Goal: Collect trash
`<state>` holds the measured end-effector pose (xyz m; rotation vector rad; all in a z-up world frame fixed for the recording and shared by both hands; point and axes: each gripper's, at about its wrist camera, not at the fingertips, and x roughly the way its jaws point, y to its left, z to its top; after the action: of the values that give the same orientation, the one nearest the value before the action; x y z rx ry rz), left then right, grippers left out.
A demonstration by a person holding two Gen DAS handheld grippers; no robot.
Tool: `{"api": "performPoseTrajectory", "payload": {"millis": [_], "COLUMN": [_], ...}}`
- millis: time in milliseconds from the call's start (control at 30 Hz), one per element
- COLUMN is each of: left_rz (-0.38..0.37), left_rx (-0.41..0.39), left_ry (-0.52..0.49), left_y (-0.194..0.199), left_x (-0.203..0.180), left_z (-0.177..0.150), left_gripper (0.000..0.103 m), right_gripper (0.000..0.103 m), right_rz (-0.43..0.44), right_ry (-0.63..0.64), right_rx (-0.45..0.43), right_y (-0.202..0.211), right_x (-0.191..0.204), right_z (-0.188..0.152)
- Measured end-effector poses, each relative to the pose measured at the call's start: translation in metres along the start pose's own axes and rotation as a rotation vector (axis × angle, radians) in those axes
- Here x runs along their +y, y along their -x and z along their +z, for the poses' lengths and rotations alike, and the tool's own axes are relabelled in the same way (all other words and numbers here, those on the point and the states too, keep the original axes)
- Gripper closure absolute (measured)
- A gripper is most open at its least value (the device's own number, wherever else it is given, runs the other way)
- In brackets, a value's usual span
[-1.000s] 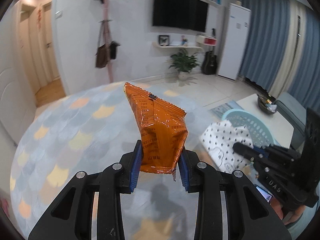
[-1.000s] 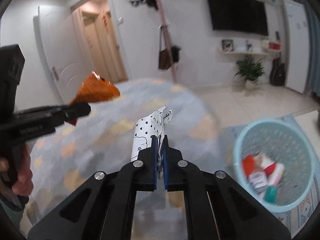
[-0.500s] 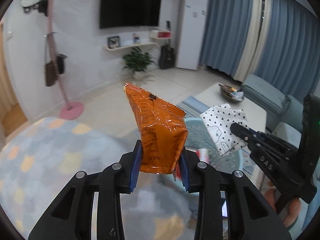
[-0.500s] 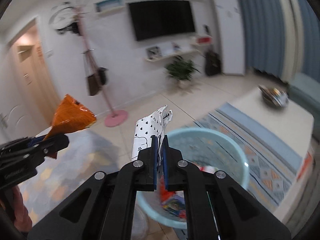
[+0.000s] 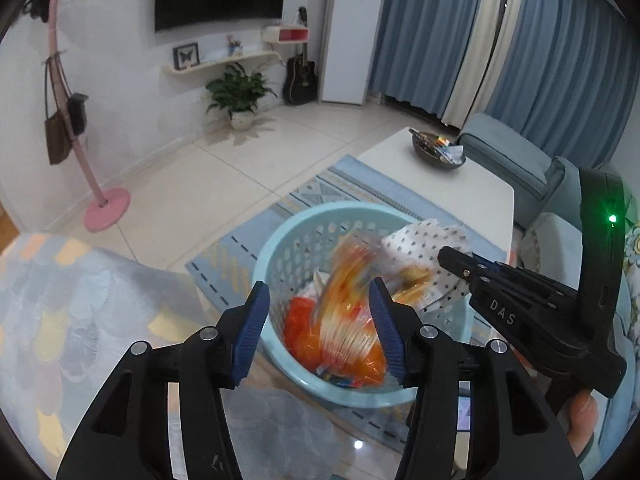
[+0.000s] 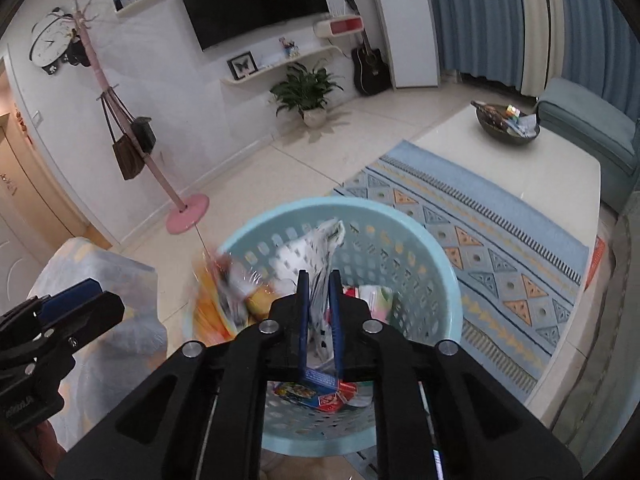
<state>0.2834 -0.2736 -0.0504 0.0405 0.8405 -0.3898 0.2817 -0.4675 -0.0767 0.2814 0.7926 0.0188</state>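
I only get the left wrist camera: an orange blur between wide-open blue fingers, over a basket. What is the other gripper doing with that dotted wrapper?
Observer: In the right wrist view the right gripper has its jaws only a little apart, and the dotted wrapper stands between them, above the basket.
Operator: What lies deep in the basket, under that wrapper?
Observer: Flat, colourful packets lie on the bottom, just beyond the fingers.
Operator: Is there anything on the wall left of the TV? My picture cuts off there.
Observer: Yes, a round wall clock hangs behind the top of the pink coat stand.
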Motion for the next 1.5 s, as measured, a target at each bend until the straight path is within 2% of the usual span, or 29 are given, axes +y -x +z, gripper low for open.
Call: {"api": "performPoseTrajectory", "payload": {"millis": [67,100,133,167,200,233,367,467,600,733,867,967,1067,1300,1433,1500], "left_rz": [0.005,0.010,0.015,0.023,0.027,0.022,0.033,0.074,0.172,0.221,0.303,0.411,0.475,0.516,0.561,0.545], "left_rx": [0.018,0.020,0.016,0.006,-0.010,-0.024,-0.111,-0.187,-0.276,-0.313,-0.348,-0.382,-0.400,-0.421,-0.445,-0.432], "left_ry": [0.003,0.006,0.013,0.023,0.038,0.050,0.113,0.153,0.173,0.157,0.201,0.245,0.266,0.261,0.239,0.234], "left_y": [-0.003,-0.002,0.001,0.005,0.011,0.017,0.053,0.084,0.125,0.149,0.164,0.175,0.186,0.197,0.185,0.184], "left_x": [0.003,0.005,0.009,0.010,0.013,0.015,0.029,0.039,0.047,0.054,0.067,0.077,0.082,0.082,0.084,0.084], "left_z": [-0.002,-0.004,-0.006,-0.006,-0.007,-0.007,-0.012,-0.021,-0.033,-0.048,-0.073,-0.091,-0.107,-0.130,-0.139,-0.140], "left_gripper": [0.046,0.037,0.032,0.032,0.031,0.028,0.018,0.013,0.010,0.010,0.010,0.010,0.010,0.010,0.010,0.010], "right_gripper": [0.091,0.085,0.074,0.066,0.049,0.045,0.045,0.044,0.039,0.036,0.035,0.035,0.035,0.034,0.034,0.034], "right_rz": [-0.002,0.001,0.001,-0.003,-0.004,-0.006,0.024,0.046,0.050,0.061,0.122,0.096,0.055,0.012,-0.023,-0.018], "right_ry": [-0.006,-0.009,-0.012,-0.018,-0.019,-0.016,0.028,0.091,0.172,0.217,0.224,0.238,0.267,0.298,0.301,0.301], "right_rx": [0.021,0.027,0.030,0.026,0.015,0.005,-0.006,-0.037,-0.103,-0.171,-0.221,-0.281,-0.342,-0.370,-0.356,-0.334], "right_y": [-0.004,-0.004,-0.004,-0.002,0.001,0.004,0.019,0.039,0.067,0.094,0.116,0.130,0.144,0.155,0.152,0.148], "right_x": [-0.004,-0.005,-0.006,-0.008,-0.007,-0.007,0.008,0.030,0.062,0.086,0.104,0.116,0.130,0.151,0.157,0.159], "right_z": [-0.001,-0.002,-0.003,-0.005,-0.006,-0.007,-0.005,-0.004,-0.007,-0.013,-0.024,-0.033,-0.045,-0.064,-0.074,-0.077]}}
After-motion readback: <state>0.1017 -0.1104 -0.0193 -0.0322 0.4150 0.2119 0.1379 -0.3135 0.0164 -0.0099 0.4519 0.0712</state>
